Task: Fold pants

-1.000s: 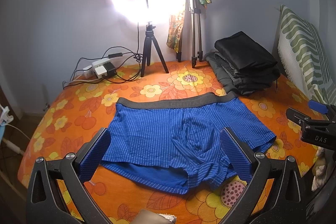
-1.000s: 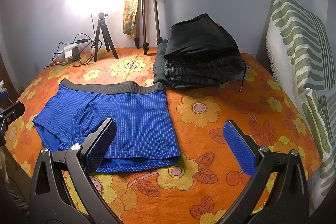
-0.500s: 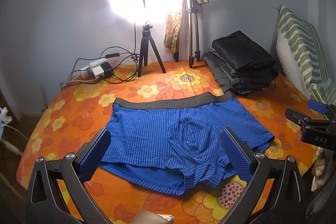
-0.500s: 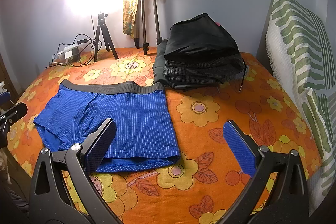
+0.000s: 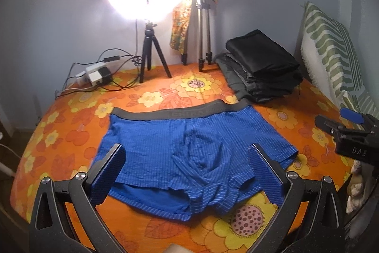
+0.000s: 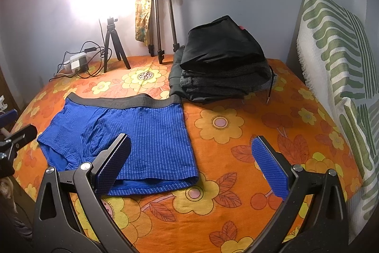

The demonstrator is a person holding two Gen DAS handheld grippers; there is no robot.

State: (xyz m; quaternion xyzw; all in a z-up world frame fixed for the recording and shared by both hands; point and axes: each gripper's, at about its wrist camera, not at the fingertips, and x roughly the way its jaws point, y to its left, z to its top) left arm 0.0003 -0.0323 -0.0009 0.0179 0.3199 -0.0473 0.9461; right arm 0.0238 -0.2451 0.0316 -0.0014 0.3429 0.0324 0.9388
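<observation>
Blue striped shorts (image 5: 189, 148) with a grey waistband lie flat on the orange flowered bedspread (image 5: 71, 125), waistband away from me. They also show in the right wrist view (image 6: 132, 132). My left gripper (image 5: 187, 172) is open and empty, held above the shorts' near hem. My right gripper (image 6: 191, 165) is open and empty, held above the shorts' right hem corner and the bedspread (image 6: 236, 158) beside it. The right gripper also shows at the right edge of the left wrist view (image 5: 348, 134).
A stack of folded dark clothes (image 5: 260, 68) sits at the back right, also in the right wrist view (image 6: 222, 63). A ring light on a tripod (image 5: 146, 39), a second tripod (image 5: 201, 16) and a power strip with cables (image 5: 97, 72) stand at the back. A green striped pillow (image 6: 336, 63) lines the right side.
The left gripper has drifted slightly, so the shorts sit a little higher and further left in its view. The right gripper has barely moved. Both stay open.
</observation>
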